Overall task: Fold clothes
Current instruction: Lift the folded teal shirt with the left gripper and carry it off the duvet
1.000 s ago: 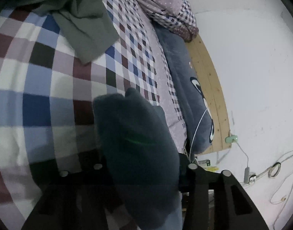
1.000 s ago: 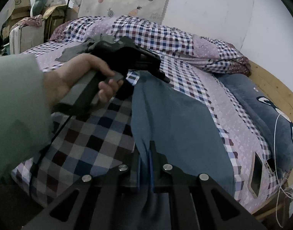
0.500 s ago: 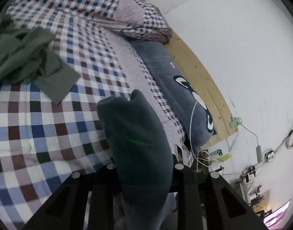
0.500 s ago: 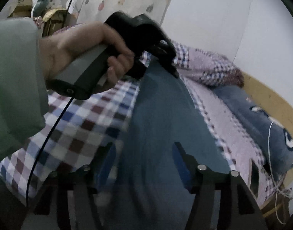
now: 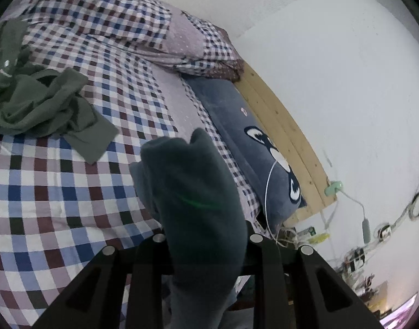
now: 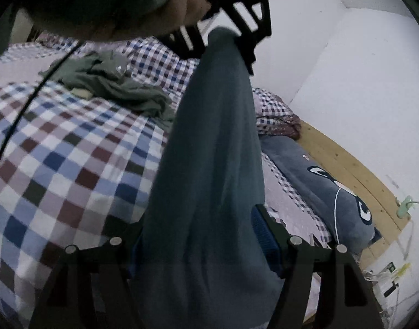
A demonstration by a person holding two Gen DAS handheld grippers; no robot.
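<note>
A plain teal garment point(image 6: 209, 164) (no legible writing) is clamped by the left gripper point(image 6: 231, 35) at twelve o'clock, draped between the right gripper point(image 6: 198, 235)'s opening jaws.

A bed point(image 5: 58, 205) with a checked cover in blue, maroon and white fills the left of both frames. A checked quilt point(image 5: 132, 22) is bunched at the upper left. A grey-blue pillow point(image 5: 237, 126) with a cartoon face runs along the wooden bed frame point(image 5: 286, 134) at centre right. A white wall point(image 5: 346, 82) fills the right; cables point(image 5: 401, 213) hang at lower right. Light is dim.
</note>
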